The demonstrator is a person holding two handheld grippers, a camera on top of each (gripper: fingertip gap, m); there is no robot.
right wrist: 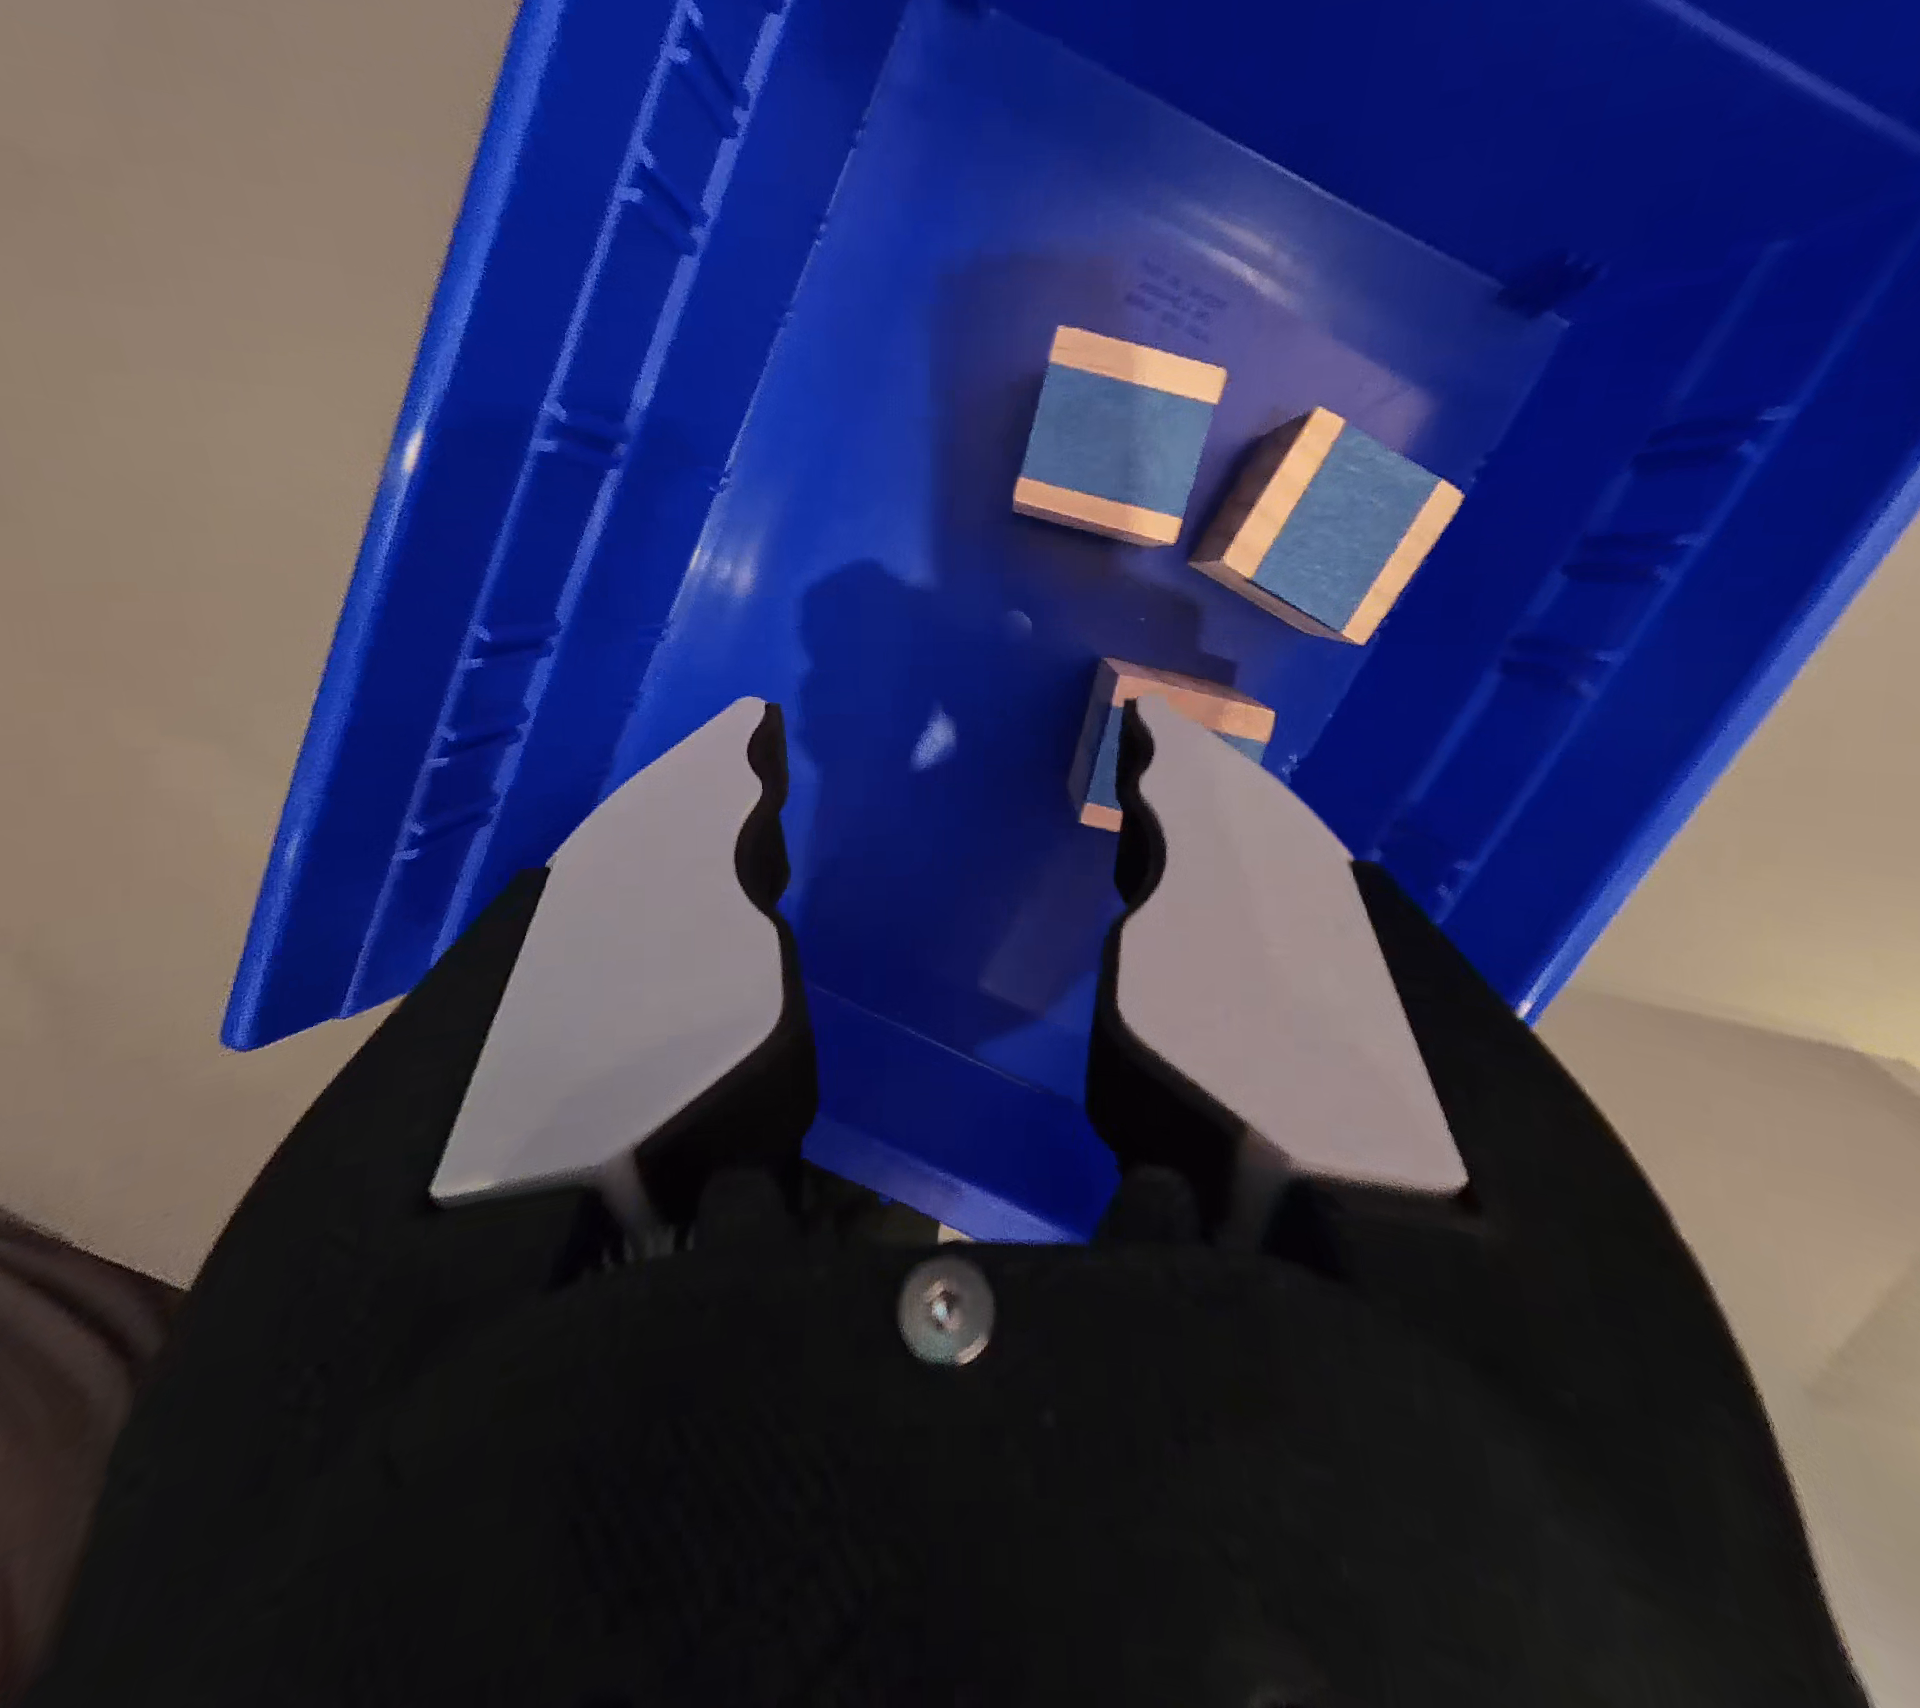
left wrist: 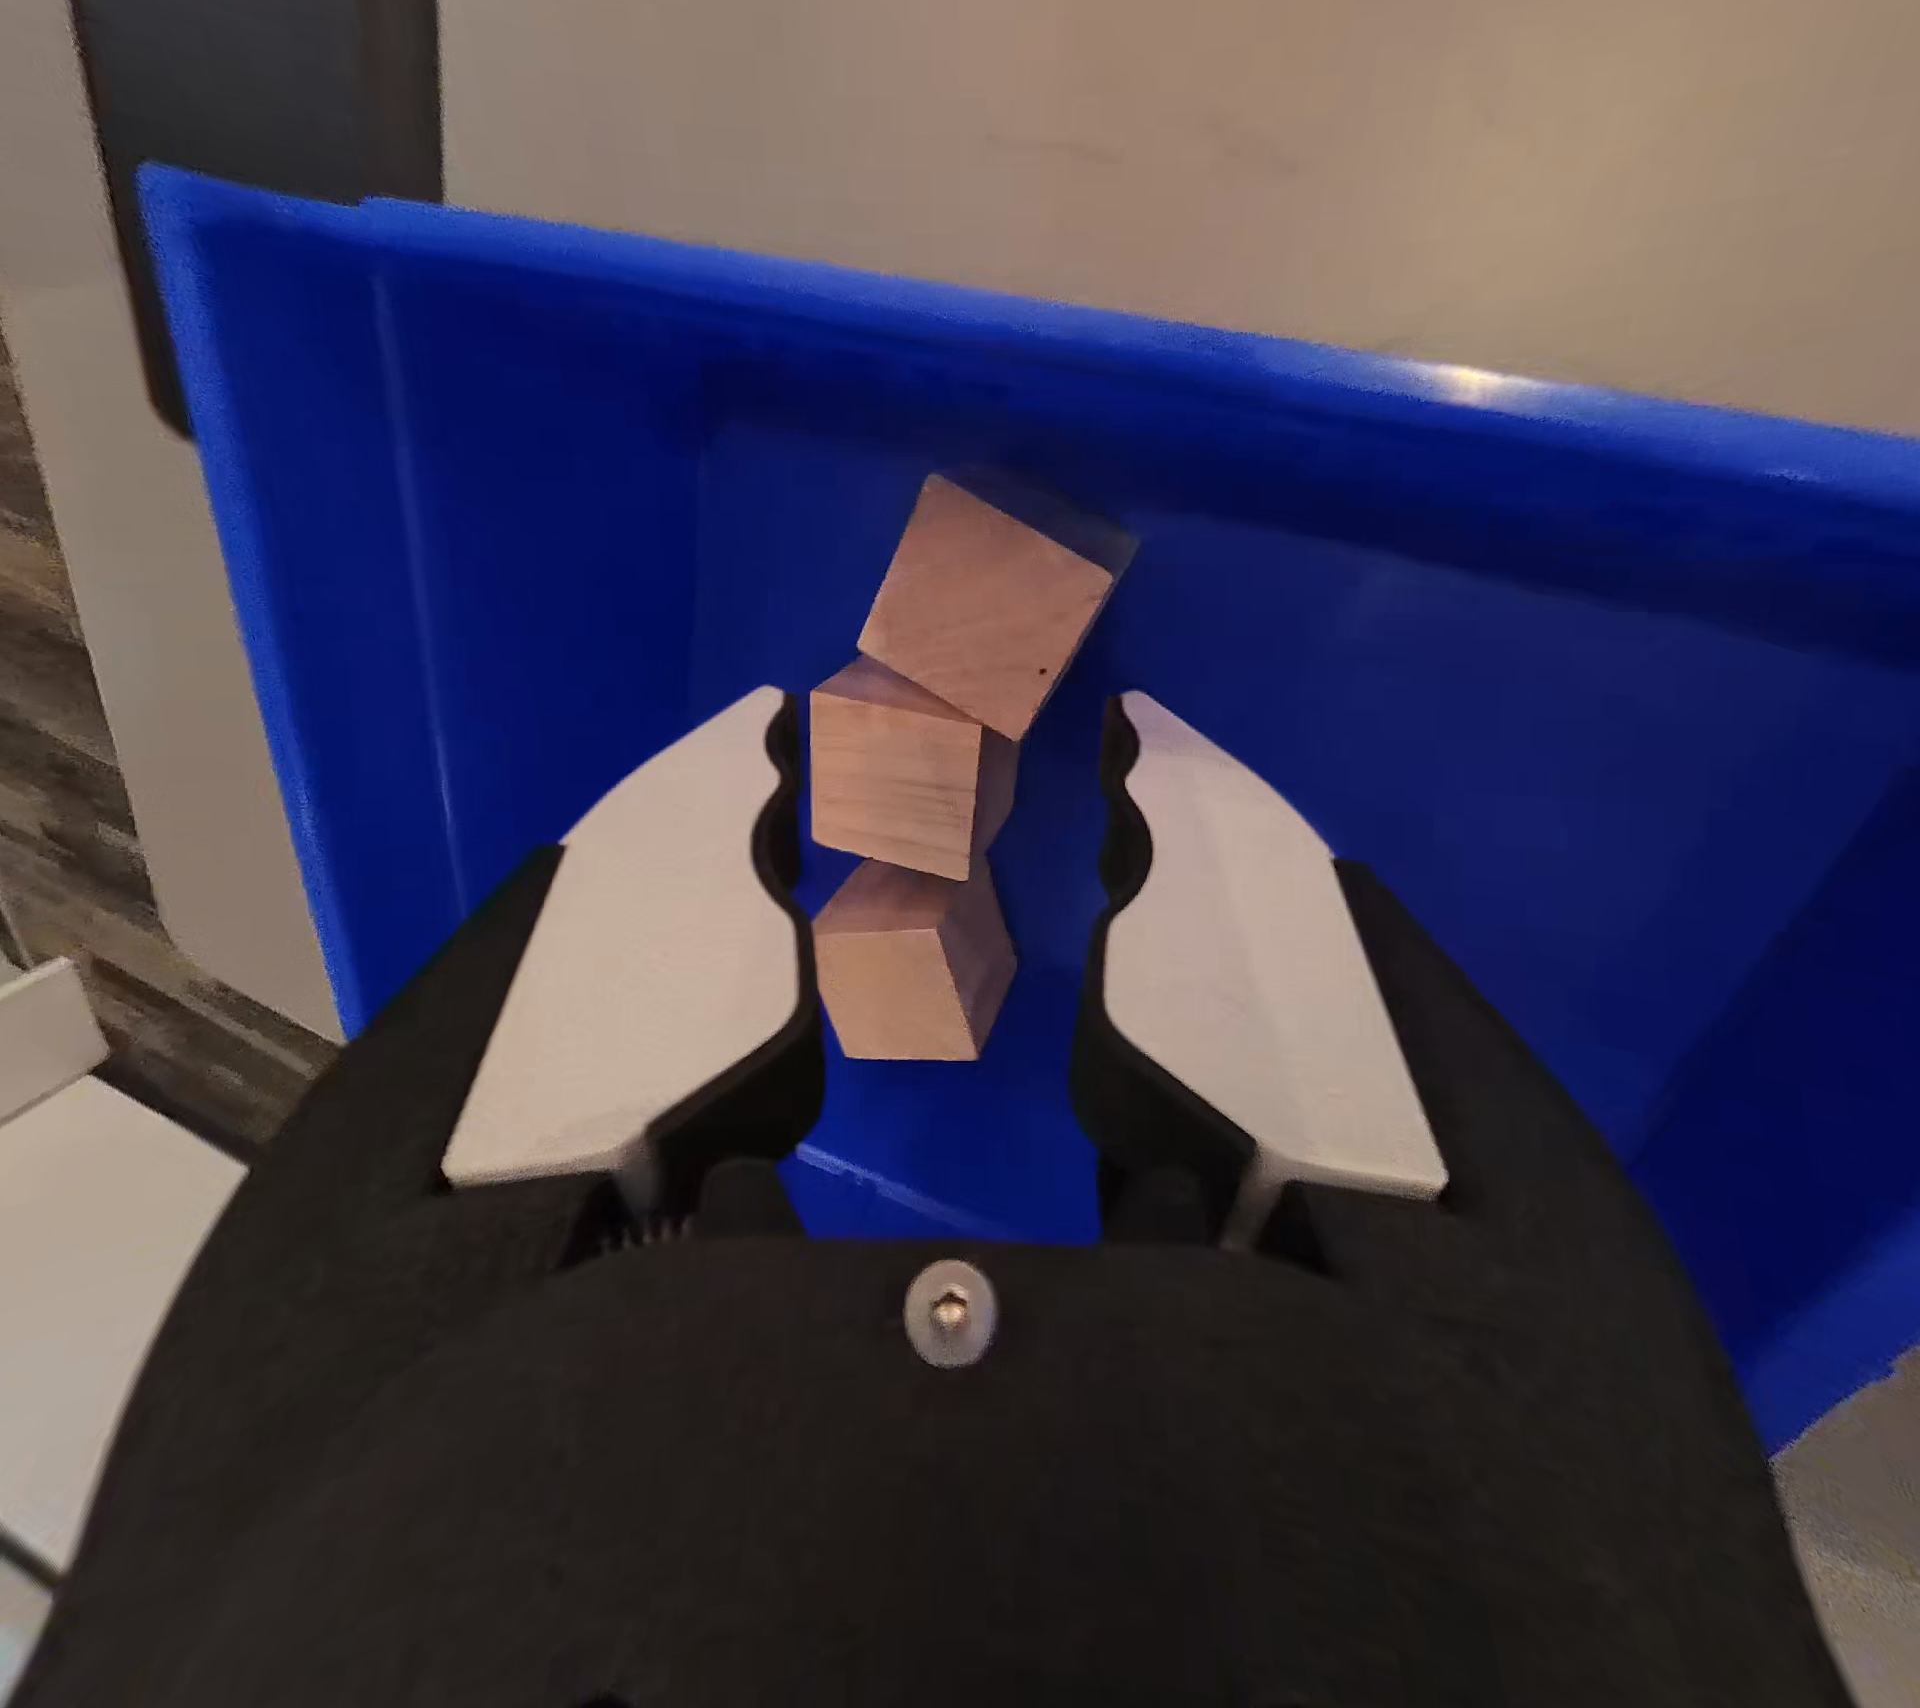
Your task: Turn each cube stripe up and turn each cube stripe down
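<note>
Three cubes stripe-up in blue bin, just beyond right gripper, its jaws apart, empty.

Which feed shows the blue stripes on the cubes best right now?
The right wrist view: it looks down into the blue bin, showing stripes on all three cubes, one partly hidden behind the right hand-held gripper. The left wrist view shows only plain wood faces, no stripes.
</note>
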